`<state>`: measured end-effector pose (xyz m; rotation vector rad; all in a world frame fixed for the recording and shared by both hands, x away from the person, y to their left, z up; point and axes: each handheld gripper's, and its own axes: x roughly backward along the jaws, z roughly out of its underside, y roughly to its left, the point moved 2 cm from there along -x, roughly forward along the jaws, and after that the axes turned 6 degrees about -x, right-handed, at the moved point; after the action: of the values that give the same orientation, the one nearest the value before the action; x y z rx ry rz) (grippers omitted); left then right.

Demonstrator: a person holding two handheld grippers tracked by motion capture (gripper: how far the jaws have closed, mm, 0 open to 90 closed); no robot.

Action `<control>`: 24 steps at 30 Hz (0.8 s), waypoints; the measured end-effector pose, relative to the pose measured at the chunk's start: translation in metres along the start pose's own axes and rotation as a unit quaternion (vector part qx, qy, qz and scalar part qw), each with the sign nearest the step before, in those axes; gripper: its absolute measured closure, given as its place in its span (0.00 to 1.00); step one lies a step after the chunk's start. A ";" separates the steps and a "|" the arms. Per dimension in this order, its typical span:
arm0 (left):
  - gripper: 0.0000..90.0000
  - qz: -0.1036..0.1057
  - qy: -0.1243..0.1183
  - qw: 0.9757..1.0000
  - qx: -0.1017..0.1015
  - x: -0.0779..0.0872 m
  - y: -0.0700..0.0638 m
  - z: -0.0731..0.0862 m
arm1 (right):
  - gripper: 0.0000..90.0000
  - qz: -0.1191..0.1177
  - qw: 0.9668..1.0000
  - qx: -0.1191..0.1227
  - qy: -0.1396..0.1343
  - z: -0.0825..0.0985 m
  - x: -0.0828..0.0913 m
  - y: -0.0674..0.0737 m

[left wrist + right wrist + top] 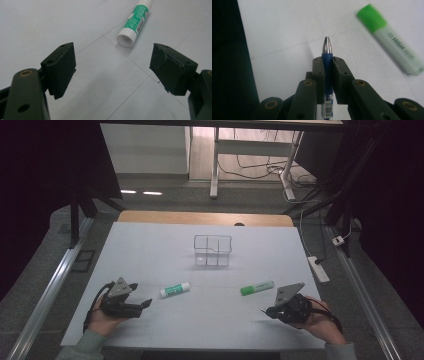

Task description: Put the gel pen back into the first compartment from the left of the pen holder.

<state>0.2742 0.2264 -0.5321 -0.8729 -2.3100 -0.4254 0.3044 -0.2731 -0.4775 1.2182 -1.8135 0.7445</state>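
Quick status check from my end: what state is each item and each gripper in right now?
Left gripper: open, holding nothing.
Right gripper: shut on the pen.
Pen: clamped, metal tip pointing forward.
Glue stick: lying flat, capped.
Highlighter: lying flat, green cap on.
Clear organizer: upright, empty.

Glue stick (175,290) left, highlighter (257,287) right, organizer (213,250) prob. behind.

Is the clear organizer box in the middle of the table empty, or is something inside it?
Empty, as far as the high view shows: the clear organizer box stands upright, and only the white table shows through its compartments.
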 end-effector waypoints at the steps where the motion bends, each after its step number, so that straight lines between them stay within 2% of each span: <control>1: 0.23 0.000 0.000 1.000 0.001 0.000 0.000 0.000 | 0.90 0.001 1.000 -0.005 -0.006 -0.001 0.002 -0.001; 5: 0.23 -0.001 0.000 1.000 0.001 0.000 0.000 0.000 | 0.90 0.005 0.998 -0.040 -0.040 -0.004 0.009 -0.006; 10: 0.23 0.000 0.000 1.000 0.000 -0.001 0.000 0.000 | 0.89 0.013 0.995 -0.070 -0.067 -0.009 0.010 -0.010; 13: 0.23 -0.001 -0.001 1.000 0.001 -0.001 0.000 0.000 | 0.90 0.016 0.992 -0.091 -0.088 -0.012 0.012 -0.013; 16: 0.23 -0.001 0.000 1.000 0.001 -0.001 0.000 -0.001 | 0.90 0.021 0.987 -0.118 -0.107 -0.015 0.011 -0.015; 19: 0.23 0.000 0.000 1.000 0.000 -0.001 0.000 -0.001 | 0.90 0.029 0.984 -0.132 -0.114 -0.018 0.010 -0.016; 24: 0.23 0.000 0.000 1.000 0.000 -0.001 0.000 -0.001 | 0.89 0.029 0.979 -0.151 -0.131 -0.022 0.007 -0.018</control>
<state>0.2749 0.2252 -0.5324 -0.8726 -2.3093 -0.4263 0.3260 -0.2645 -0.4599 1.1033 -2.0957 0.3314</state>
